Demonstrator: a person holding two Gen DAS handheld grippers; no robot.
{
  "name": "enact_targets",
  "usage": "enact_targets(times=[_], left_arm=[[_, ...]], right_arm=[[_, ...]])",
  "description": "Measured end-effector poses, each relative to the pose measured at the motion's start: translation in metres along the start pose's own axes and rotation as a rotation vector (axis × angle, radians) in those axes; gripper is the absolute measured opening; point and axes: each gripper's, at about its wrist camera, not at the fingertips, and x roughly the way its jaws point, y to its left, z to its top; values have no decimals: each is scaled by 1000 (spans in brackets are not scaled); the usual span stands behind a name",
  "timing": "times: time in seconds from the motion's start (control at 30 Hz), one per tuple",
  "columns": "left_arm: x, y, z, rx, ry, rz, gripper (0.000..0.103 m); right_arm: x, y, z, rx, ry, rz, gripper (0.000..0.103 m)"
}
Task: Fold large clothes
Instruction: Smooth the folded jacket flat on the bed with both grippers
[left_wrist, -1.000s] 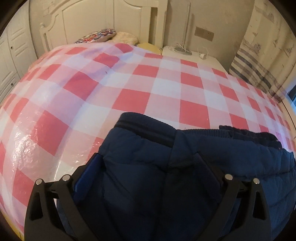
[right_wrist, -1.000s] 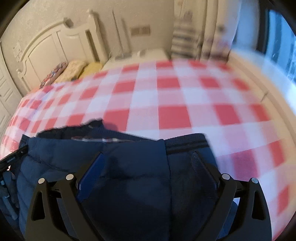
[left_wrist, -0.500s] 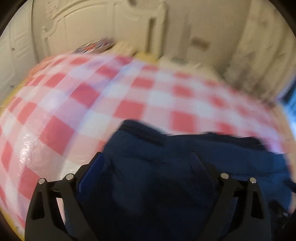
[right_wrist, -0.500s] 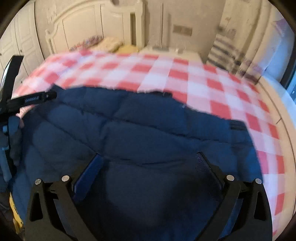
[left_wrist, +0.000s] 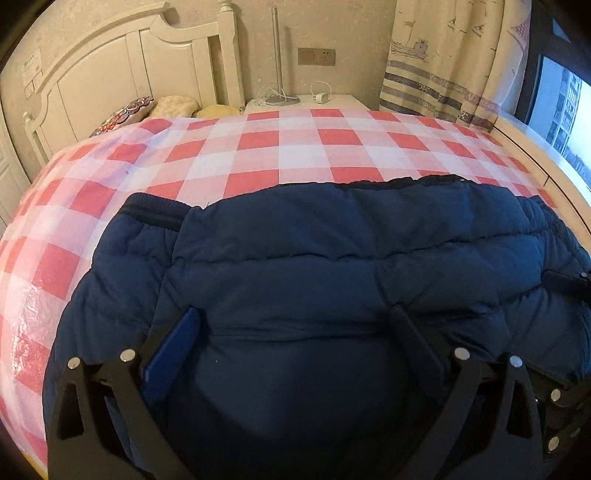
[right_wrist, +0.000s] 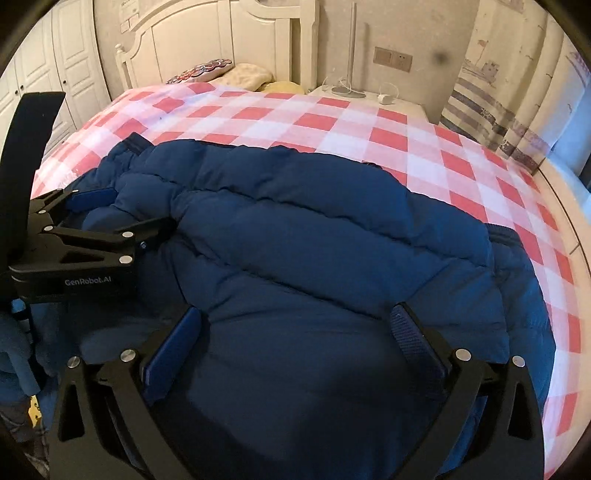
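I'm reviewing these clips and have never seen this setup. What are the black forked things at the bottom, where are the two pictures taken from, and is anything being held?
No robot here: a person carries hand-held tongs in each hand, each with a camera looking along its two fingers. One picture comes from the left tongs, the other from the right tongs, which also sees the left tongs from the side. On the red-and-white checked bed cover lies a puffy navy-blue quilted jacket. Both tongs are opening wide, their blue pads apart with jacket fabric between and under them. Nothing looks gripped. Behind are a white headboard and a patterned curtain.
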Motion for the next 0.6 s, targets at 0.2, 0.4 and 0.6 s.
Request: enact_targets(times=[0.2,0.4,0.6], left_arm=[[-13,19,2,-66,-9,-45,100],[-34,84,-9,-174,-46,68,100],[-15,100,-15,-220,9,54,101]], right_arm=[[-17,-16,-3,80,-27,32,98],[-30,-78,-25,227,-55,-28,98],[-17,-82,-31,249,-45,4,99]])
